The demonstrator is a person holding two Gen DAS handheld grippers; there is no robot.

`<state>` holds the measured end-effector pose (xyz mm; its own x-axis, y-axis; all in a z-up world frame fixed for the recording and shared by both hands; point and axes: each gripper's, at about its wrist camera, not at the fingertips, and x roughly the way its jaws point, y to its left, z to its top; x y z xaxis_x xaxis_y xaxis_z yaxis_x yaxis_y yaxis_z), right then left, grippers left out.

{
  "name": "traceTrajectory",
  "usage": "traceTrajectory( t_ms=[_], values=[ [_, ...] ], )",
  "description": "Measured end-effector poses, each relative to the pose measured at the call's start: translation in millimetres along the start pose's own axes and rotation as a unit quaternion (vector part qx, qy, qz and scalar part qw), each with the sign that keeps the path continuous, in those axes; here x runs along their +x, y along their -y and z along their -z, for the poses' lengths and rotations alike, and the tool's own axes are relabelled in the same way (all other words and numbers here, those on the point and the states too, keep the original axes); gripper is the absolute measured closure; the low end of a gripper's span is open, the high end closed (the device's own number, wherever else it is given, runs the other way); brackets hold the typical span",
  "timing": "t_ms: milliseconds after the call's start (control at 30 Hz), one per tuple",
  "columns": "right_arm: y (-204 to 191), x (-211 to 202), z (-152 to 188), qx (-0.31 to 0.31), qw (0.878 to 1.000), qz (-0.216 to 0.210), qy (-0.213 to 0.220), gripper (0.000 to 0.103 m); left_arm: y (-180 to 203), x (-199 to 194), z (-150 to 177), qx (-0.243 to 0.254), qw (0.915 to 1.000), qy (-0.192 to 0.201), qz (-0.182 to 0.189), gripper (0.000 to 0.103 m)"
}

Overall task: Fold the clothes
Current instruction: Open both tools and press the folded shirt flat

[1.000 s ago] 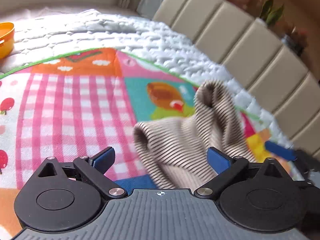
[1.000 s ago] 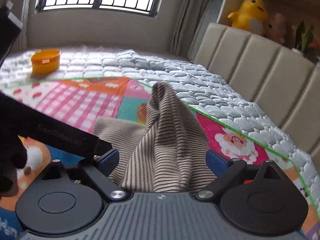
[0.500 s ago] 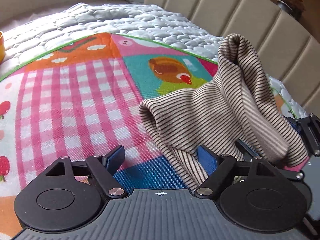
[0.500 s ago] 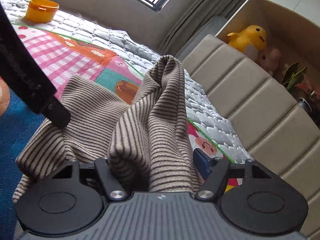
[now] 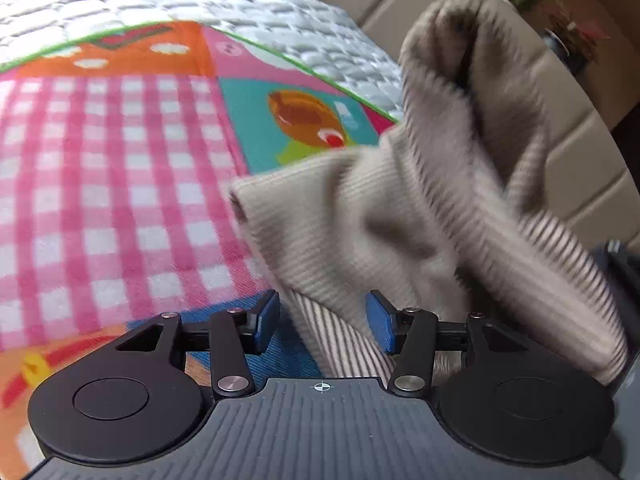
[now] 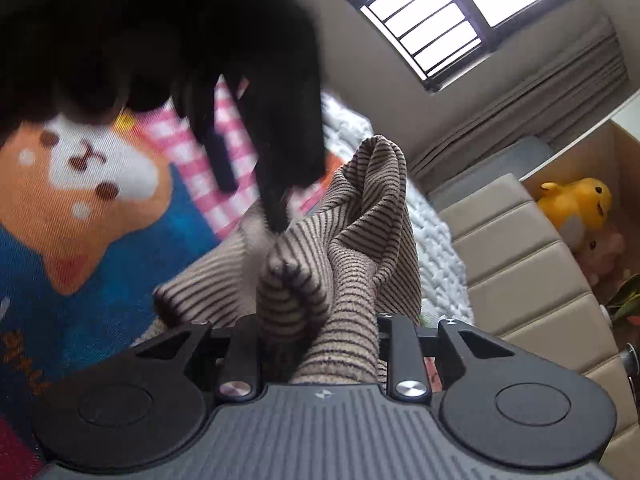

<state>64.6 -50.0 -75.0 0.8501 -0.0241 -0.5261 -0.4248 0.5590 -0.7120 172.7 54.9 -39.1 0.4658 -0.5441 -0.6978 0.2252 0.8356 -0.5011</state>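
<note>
A beige garment with thin dark stripes (image 5: 400, 216) is bunched and lifted above the colourful play mat (image 5: 112, 168). My left gripper (image 5: 322, 322) has its blue pads apart, with a fold of the garment lying between them. My right gripper (image 6: 318, 340) is closed in on a thick bunch of the same garment (image 6: 352, 240), which hides its fingertips. The left gripper's dark body (image 6: 256, 112) hangs blurred over the cloth in the right wrist view.
The mat lies on a white quilted bed cover (image 5: 240, 4). A beige padded headboard (image 6: 532, 280) stands to the right. A yellow plush toy (image 6: 576, 204) sits on a shelf behind it. A barred window (image 6: 452, 12) is at the back.
The right gripper has tightened on the bunched cloth and tilted over. The left gripper's fingers have narrowed around a fold. The garment has risen higher off the mat.
</note>
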Motion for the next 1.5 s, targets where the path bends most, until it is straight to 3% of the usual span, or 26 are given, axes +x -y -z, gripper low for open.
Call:
traceTrajectory(
  t_ms=[100,200,367,400,533,567,600,700,800,867,933,1033,1100,1200,1400,1500],
  values=[
    [-22,-2,-2,-0.052,0.998,0.031,0.01,0.077,-23,-38,-8,-0.038,0.9973,0.064,-0.002,0.043],
    [-30,-8,-7,-0.081,0.996,0.03,0.019,0.077,-34,-60,-12,-0.072,0.9903,0.11,0.046,0.041],
    [-55,-7,-7,-0.165,0.985,0.046,0.028,0.076,-1,-47,-18,-0.028,0.9853,0.115,0.124,0.036],
    [-54,-7,-8,-0.16,0.986,0.043,0.028,0.075,6,-41,-18,-0.013,0.9868,0.11,0.118,0.035],
    [-29,-18,-14,-0.077,0.997,-0.006,0.021,0.065,15,-15,-16,0.043,0.9967,0.069,0.006,0.042],
    [-21,-24,-15,-0.048,0.998,-0.028,0.024,0.06,8,-12,-13,0.045,0.9972,0.057,-0.018,0.032],
    [-12,-30,-15,-0.018,0.998,-0.049,0.028,0.05,-2,-11,-10,0.041,0.9975,0.05,-0.03,0.029],
    [13,-58,-11,0.066,0.989,-0.119,0.053,0.024,-19,-14,-12,0.02,0.9982,0.044,-0.036,0.029],
    [37,-85,-8,0.127,0.976,-0.141,0.106,0.015,-23,-15,-11,0.023,0.9979,0.041,-0.046,0.027],
    [49,-96,-9,0.154,0.971,-0.12,0.137,0.001,-23,-18,-9,0.027,0.9976,0.039,-0.05,0.026],
    [57,-94,-13,0.185,0.967,-0.085,0.154,0.0,-22,-19,-9,0.033,0.9971,0.039,-0.056,0.025],
    [68,-60,-14,0.245,0.962,-0.037,0.118,0.0,-20,-18,-8,0.037,0.9968,0.037,-0.06,0.024],
    [68,-32,-10,0.281,0.957,-0.023,0.071,0.0,-19,-18,-7,0.039,0.9965,0.037,-0.063,0.024],
    [49,4,-2,0.311,0.948,-0.072,-0.011,0.0,-21,-18,-6,0.039,0.9965,0.036,-0.065,0.023],
    [35,9,2,0.315,0.946,-0.066,-0.022,0.0,-21,-13,-4,0.047,0.9955,0.027,-0.077,0.02],
    [42,8,-3,0.315,0.945,-0.085,-0.036,0.0,-22,-12,-5,0.047,0.9954,0.026,-0.08,0.018]
  ],
)
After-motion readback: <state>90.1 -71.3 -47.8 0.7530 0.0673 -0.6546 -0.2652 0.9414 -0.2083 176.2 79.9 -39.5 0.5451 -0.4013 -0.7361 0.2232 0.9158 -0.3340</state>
